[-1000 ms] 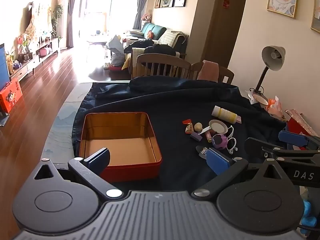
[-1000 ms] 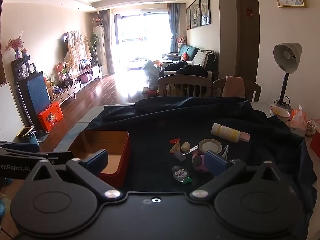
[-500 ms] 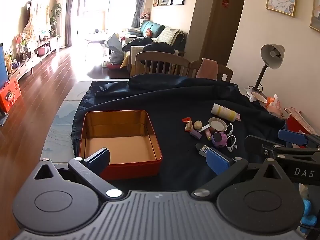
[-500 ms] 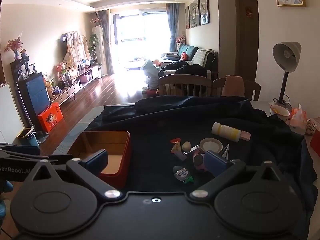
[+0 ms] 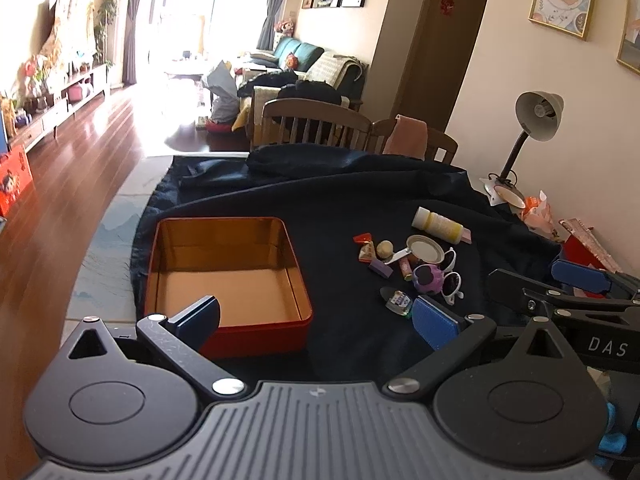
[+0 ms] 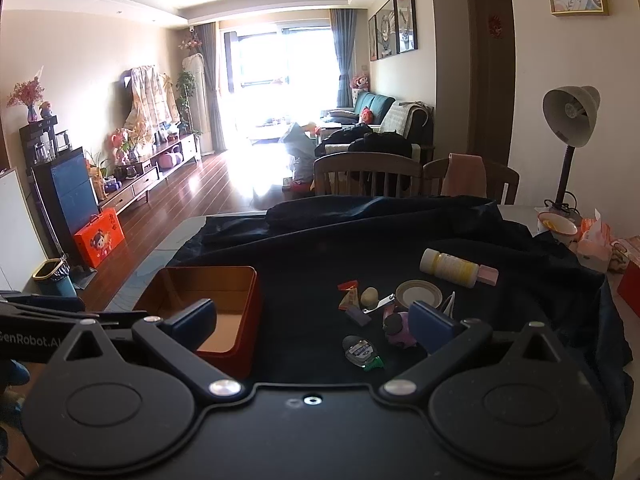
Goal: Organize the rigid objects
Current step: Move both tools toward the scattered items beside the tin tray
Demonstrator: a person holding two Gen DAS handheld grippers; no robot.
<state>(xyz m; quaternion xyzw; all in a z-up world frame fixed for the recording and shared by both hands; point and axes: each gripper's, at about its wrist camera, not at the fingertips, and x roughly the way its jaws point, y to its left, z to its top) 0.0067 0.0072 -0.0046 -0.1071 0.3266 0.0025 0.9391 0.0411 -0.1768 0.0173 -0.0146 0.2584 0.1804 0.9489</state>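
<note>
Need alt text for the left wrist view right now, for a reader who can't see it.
The open left gripper hovers, holding nothing, over a dark cloth, between an empty red tin at left and a cluster of small items at right, including a yellow bottle and white sunglasses. The right gripper enters from the right edge.

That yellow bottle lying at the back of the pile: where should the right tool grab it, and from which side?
Take the yellow bottle across its round body, mid-length, coming down from above. It lies on its side on the dark cloth, white cap to the left and pink end to the right, with bare cloth in front and behind for the fingers. The right tool is open. Avoid the ends; they would likely slip.
</note>
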